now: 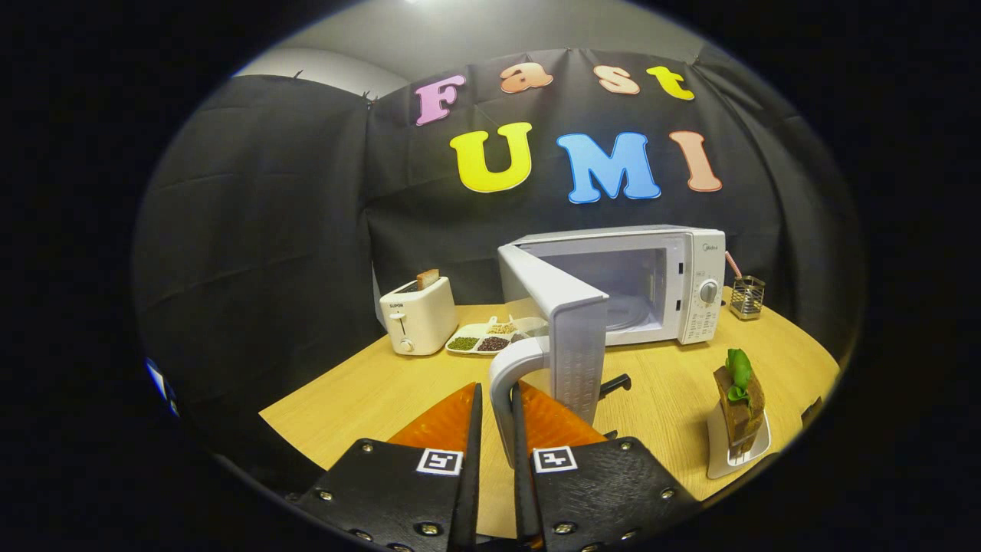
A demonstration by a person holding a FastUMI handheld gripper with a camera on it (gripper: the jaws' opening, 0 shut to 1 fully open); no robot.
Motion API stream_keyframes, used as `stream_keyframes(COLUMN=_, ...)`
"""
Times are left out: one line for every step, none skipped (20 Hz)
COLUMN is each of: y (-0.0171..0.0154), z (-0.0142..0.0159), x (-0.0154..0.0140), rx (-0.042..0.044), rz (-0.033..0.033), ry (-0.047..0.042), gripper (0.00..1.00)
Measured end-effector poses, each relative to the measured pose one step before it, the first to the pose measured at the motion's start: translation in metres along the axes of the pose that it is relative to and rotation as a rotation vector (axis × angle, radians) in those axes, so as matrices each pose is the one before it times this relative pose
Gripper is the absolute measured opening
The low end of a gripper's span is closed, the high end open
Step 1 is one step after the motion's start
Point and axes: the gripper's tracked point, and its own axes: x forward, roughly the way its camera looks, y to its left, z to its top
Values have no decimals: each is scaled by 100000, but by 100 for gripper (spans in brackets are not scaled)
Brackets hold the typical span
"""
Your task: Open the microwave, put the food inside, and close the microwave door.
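**Supervisor:** Report the layout, largest item first.

**Operator:** I am looking across the bench (368, 399) at the microwave (674, 276), which is standing well beyond the jaws and a little to the right. Its cavity is showing open. The door (563, 322) is swinging out towards me, hinged on the microwave's left side, with its free edge reaching almost to the fingers.

**Supervisor:** Jaw state?

**Operator:** The gripper (497, 429) is closing on the door handle (507, 383). The handle is running upright between the two fingers, and both appear to be pressing on it, though I am judging that contact from how narrow the gap is.

**Supervisor:** Where is the food?

**Operator:** The food (739, 402) is sitting upright on a small white plate (720, 452), to the right of the jaws and nearer to me than the microwave. Its long axis is standing vertical. It is well apart from the fingers, with bare bench between.

**Supervisor:** Governing relation for the next move?

**Operator:** In my judgement the door is already open wide enough. The jaws would be releasing the handle and travelling right. The door's free edge is lying between handle and food, so I would be clearing it first.
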Motion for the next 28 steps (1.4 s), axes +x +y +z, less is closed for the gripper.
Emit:
stream_keyframes(y=716, z=-133, x=23, rx=399, rz=1816, ry=450, gripper=20)
stream_keyframes(y=643, z=-277, x=151, rx=-296, rz=1322, ry=511, gripper=21)
stream_keyframes(y=513, z=8, x=9, rx=-878, rz=374, ry=-203, gripper=21)
stream_keyframes(y=282, z=-39, x=-91, rx=-752, rz=-147, ry=-283, gripper=21)
stream_keyframes(y=392, z=59, x=207, rx=-752, rz=-272, ry=-381, gripper=21)
stream_keyframes(y=484, z=-40, x=22, rx=-411, rz=215, ry=-65, gripper=22)
stream_keyframes(y=211, z=-170, x=56, rx=-349, rz=584, ry=-114, gripper=22)
stream_keyframes(y=867, z=-104, x=181, rx=-284, rz=447, ry=143, gripper=22)
stream_keyframes(y=706, z=-67, x=113, rx=545, rz=796, ry=-175, gripper=22)
stream_keyframes(y=712, z=-43, x=107, rx=531, rz=861, ry=185, gripper=22)
stream_keyframes(y=674, z=4, x=139, rx=-179, rz=581, ry=-309, gripper=22)
stream_keyframes(y=555, z=0, x=212, rx=-164, rz=296, ry=-51, gripper=22)
stream_keyframes(y=709, z=-7, x=218, rx=-117, rz=695, ry=-624, gripper=22)
stream_keyframes(y=823, z=-176, x=277, rx=-290, rz=1001, ry=157, gripper=22)
stream_keyframes(y=805, z=12, x=315, rx=-233, rz=1342, ry=-12, gripper=21)
stream_keyframes(y=760, z=-127, x=311, rx=-292, rz=1316, ry=141, gripper=22)
stream_keyframes(y=688, z=39, x=297, rx=-548, rz=1198, ry=171, gripper=22)
stream_keyframes(y=787, z=19, x=309, rx=-717, rz=1969, ry=-341, gripper=22)
stream_keyframes(y=716, z=127, x=148, rx=-947, rz=2310, ry=-557, gripper=22)
stream_keyframes(y=431, z=83, x=-59, rx=-649, rz=1779, ry=-657, gripper=23)
stream_keyframes(y=361, z=355, x=-348, rx=-151, rz=2279, ry=-1375, gripper=23)
stream_keyframes(y=346, z=444, x=-534, rx=-378, rz=1988, ry=-1713, gripper=24)
stream_keyframes(y=83, z=474, x=-578, rx=-644, rz=1337, ry=-1109, gripper=27)
stream_keyframes(y=-203, z=525, x=-872, rx=-789, rz=1214, ry=-1467, gripper=33)
stream_keyframes(y=-310, z=630, x=-700, rx=-1009, rz=685, ry=-1044, gripper=37)
stream_keyframes(y=-417, z=565, x=-794, rx=-781, rz=677, ry=-1122, gripper=42)
stream_keyframes(y=-573, z=680, x=-992, rx=-35, rz=434, ry=-723, gripper=42)
stream_keyframes(y=-460, z=566, x=-824, rx=152, rz=1209, ry=-962, gripper=49)
